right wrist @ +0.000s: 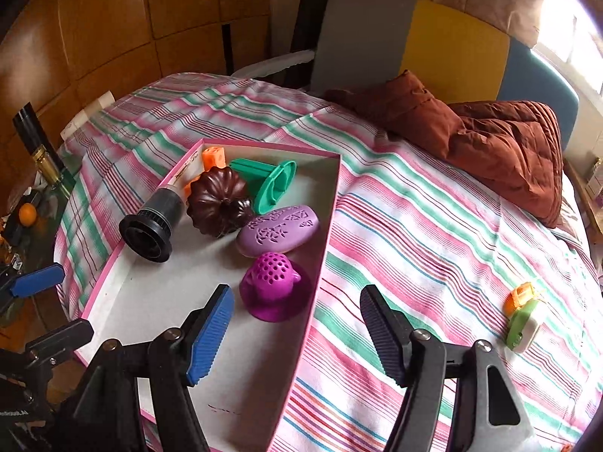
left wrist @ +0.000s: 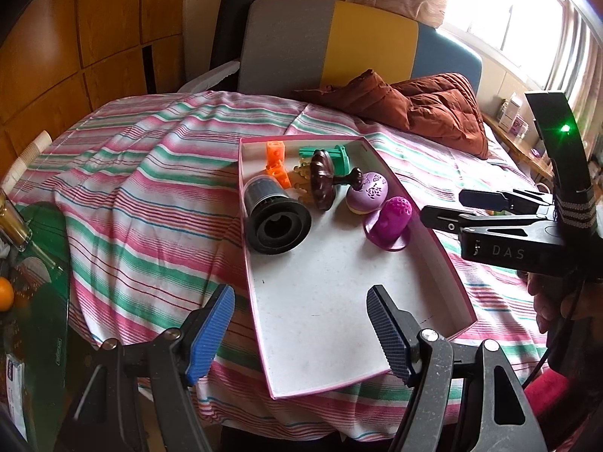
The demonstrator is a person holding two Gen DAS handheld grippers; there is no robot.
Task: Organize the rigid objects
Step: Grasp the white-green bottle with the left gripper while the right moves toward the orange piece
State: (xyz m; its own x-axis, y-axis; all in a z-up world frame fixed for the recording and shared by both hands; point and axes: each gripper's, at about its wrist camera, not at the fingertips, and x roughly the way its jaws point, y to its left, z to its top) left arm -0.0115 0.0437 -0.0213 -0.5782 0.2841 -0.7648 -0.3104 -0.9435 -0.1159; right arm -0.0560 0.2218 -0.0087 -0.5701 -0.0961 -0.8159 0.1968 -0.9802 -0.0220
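Both tongs hang released and empty: the left gripper (left wrist: 301,335) over the near end of the pink-rimmed tray (left wrist: 448,263), the right gripper (right wrist: 297,333) astride its right wall. Inside sit the magenta perforated cap (right wrist: 269,282), lilac soap case (right wrist: 279,230) and black cylinder (right wrist: 152,222). One green-and-orange clip (right wrist: 524,318) lies out on the striped cloth (right wrist: 433,226), well right. I'd swing the right tongs there and close across its narrow sides.

My ribbed rubbery pads (right wrist: 209,335) look matt. Tray (right wrist: 264,369): matt card. Brown mould (right wrist: 218,203): glossy. Purple perforated cap (right wrist: 269,282): smooth plastic. Bedsheet (right wrist: 433,226): woven cloth.
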